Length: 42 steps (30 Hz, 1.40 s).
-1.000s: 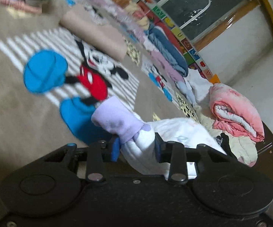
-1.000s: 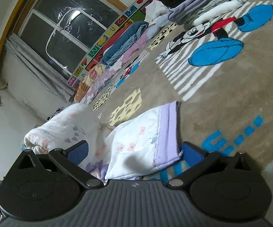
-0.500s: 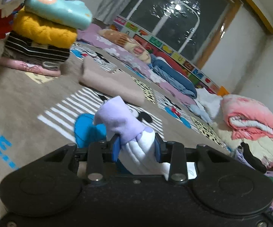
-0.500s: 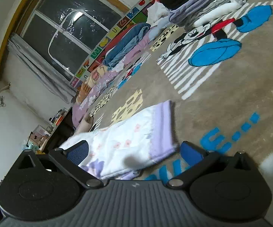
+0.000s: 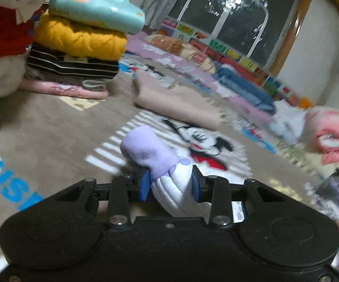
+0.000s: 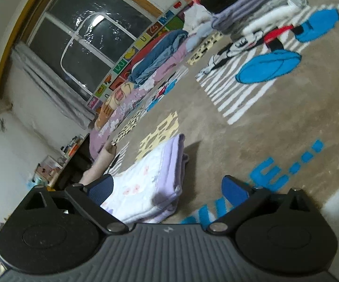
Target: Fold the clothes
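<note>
Left gripper (image 5: 170, 185) pinching bunched white garment (image 5: 176, 188) by lavender cuff (image 5: 149, 151); held above carpet (image 5: 52, 127). Right gripper (image 6: 167, 188) spread wide; folded garment between fingers.

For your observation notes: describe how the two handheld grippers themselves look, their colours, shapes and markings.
The left gripper has a matte black body, two round housings, silver pivot screws and blue pads. The right gripper has a grey ribbed centre with a small white logo, black linkage arms and dark blue pads. No cables or sleeves show.
</note>
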### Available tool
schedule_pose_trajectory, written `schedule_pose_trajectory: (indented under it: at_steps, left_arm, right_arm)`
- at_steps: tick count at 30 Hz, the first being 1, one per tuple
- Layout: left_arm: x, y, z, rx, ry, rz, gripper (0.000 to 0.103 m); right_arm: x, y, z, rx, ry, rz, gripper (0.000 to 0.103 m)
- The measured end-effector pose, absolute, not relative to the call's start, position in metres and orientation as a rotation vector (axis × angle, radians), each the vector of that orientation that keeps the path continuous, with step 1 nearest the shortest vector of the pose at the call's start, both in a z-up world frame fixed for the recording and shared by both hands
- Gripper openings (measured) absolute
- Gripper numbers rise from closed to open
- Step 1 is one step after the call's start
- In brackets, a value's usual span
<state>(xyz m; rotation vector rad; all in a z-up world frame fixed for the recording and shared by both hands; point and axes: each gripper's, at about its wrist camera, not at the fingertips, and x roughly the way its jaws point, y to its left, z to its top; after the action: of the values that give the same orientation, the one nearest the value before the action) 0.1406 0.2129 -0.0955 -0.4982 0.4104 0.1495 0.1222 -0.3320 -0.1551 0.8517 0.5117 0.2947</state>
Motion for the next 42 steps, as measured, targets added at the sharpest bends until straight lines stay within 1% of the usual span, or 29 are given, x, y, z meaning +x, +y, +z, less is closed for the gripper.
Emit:
schedule_pose_trajectory:
  at_steps: [4, 8, 9, 11, 12, 13, 14, 16, 19, 24, 27, 29, 32, 33, 35, 36, 37, 38, 39, 41, 42]
  left_arm:
    - [0.144, 0.216, -0.103, -0.485, 0.442, 0.178, 0.033]
    - [0.147, 0.212, -0.107, -0.424, 0.480, 0.225, 0.035]
    - [0.149, 0.210, -0.108, -0.401, 0.494, 0.244, 0.038]
    - [0.150, 0.206, -0.110, -0.351, 0.507, 0.279, 0.048]
    - [0.150, 0.205, -0.109, -0.338, 0.505, 0.303, 0.060]
    - [0.149, 0.206, -0.109, -0.338, 0.505, 0.321, 0.065]
    - [0.148, 0.207, -0.109, -0.342, 0.504, 0.334, 0.065]
    - [0.145, 0.216, -0.109, -0.419, 0.503, 0.314, 0.069]
    - [0.137, 0.230, -0.111, -0.576, 0.501, 0.251, 0.073]
    - [0.131, 0.244, -0.121, -0.821, 0.508, 0.139, 0.074]
    - [0.134, 0.243, -0.124, -0.859, 0.521, 0.117, 0.075]
    - [0.136, 0.239, -0.123, -0.848, 0.527, 0.110, 0.080]
    - [0.141, 0.234, -0.122, -0.822, 0.536, 0.111, 0.081]
    - [0.143, 0.232, -0.122, -0.809, 0.536, 0.111, 0.081]
    - [0.146, 0.228, -0.122, -0.784, 0.537, 0.111, 0.081]
    - [0.148, 0.226, -0.121, -0.769, 0.537, 0.111, 0.076]
    - [0.150, 0.223, -0.122, -0.738, 0.538, 0.114, 0.066]
    - [0.151, 0.220, -0.122, -0.708, 0.538, 0.118, 0.061]
    - [0.152, 0.217, -0.122, -0.688, 0.535, 0.131, 0.053]
    - [0.152, 0.210, -0.119, -0.647, 0.522, 0.128, 0.045]
    - [0.152, 0.207, -0.117, -0.624, 0.513, 0.124, 0.039]
  right_arm:
    - [0.120, -0.334, -0.149, 0.897, 0.527, 0.315, 0.099]
    - [0.123, -0.331, -0.149, 0.930, 0.592, 0.340, 0.099]
    - [0.124, -0.328, -0.149, 0.924, 0.606, 0.343, 0.099]
    - [0.125, -0.319, -0.147, 0.901, 0.631, 0.345, 0.099]
    - [0.125, -0.315, -0.146, 0.889, 0.644, 0.346, 0.099]
    - [0.125, -0.311, -0.145, 0.878, 0.657, 0.347, 0.099]
    - [0.126, -0.307, -0.144, 0.866, 0.669, 0.348, 0.098]
    - [0.126, -0.303, -0.146, 0.876, 0.675, 0.338, 0.090]
    - [0.127, -0.301, -0.151, 0.908, 0.658, 0.315, 0.089]
    - [0.135, -0.296, -0.156, 0.945, 0.618, 0.296, 0.089]
    - [0.144, -0.282, -0.154, 0.862, 0.607, 0.270, 0.089]
    - [0.151, -0.273, -0.153, 0.804, 0.601, 0.256, 0.090]
    - [0.160, -0.266, -0.152, 0.806, 0.605, 0.267, 0.089]
    - [0.164, -0.264, -0.152, 0.819, 0.611, 0.276, 0.086]
    - [0.169, -0.260, -0.151, 0.810, 0.627, 0.276, 0.073]
    - [0.171, -0.259, -0.151, 0.800, 0.634, 0.268, 0.052]
    - [0.173, -0.257, -0.151, 0.788, 0.641, 0.258, 0.031]
    - [0.173, -0.258, -0.151, 0.786, 0.636, 0.248, 0.031]
    - [0.172, -0.259, -0.150, 0.785, 0.627, 0.247, 0.029]
    - [0.172, -0.260, -0.145, 0.781, 0.608, 0.253, 0.026]
    - [0.171, -0.261, -0.140, 0.773, 0.591, 0.258, 0.025]
